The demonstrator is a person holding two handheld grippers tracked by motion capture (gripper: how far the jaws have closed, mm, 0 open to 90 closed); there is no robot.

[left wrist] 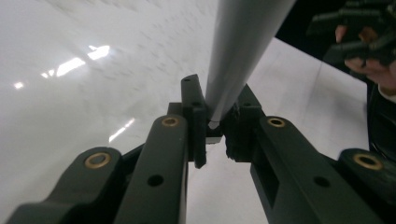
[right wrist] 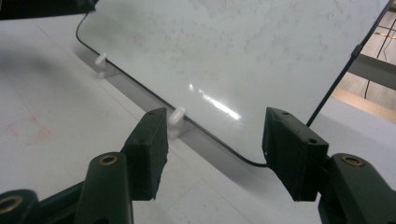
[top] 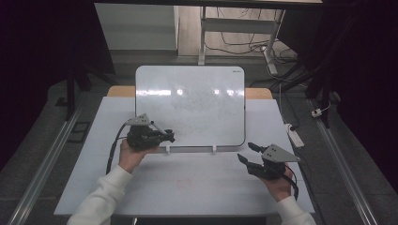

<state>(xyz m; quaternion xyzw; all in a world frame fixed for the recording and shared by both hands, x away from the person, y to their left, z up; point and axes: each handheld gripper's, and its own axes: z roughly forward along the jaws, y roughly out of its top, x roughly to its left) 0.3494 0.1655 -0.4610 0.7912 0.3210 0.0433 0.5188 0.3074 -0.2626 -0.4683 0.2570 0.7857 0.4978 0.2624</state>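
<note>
- The whiteboard [top: 190, 105] stands propped on the table [top: 197, 187], faint smudges across it, nothing legible written yet.
- Left claw [top: 170, 137] is clamped on a grey marker [left wrist: 243, 51] near the board's lower left.
- Right claw [top: 248, 153] hangs apart, empty.

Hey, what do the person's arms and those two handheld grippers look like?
Both arms wear white long sleeves. The left gripper and right gripper are black, each topped by a grey three-cornered plate. Brass-coloured pins mark the jaw links, and a black cable trails off.
</note>
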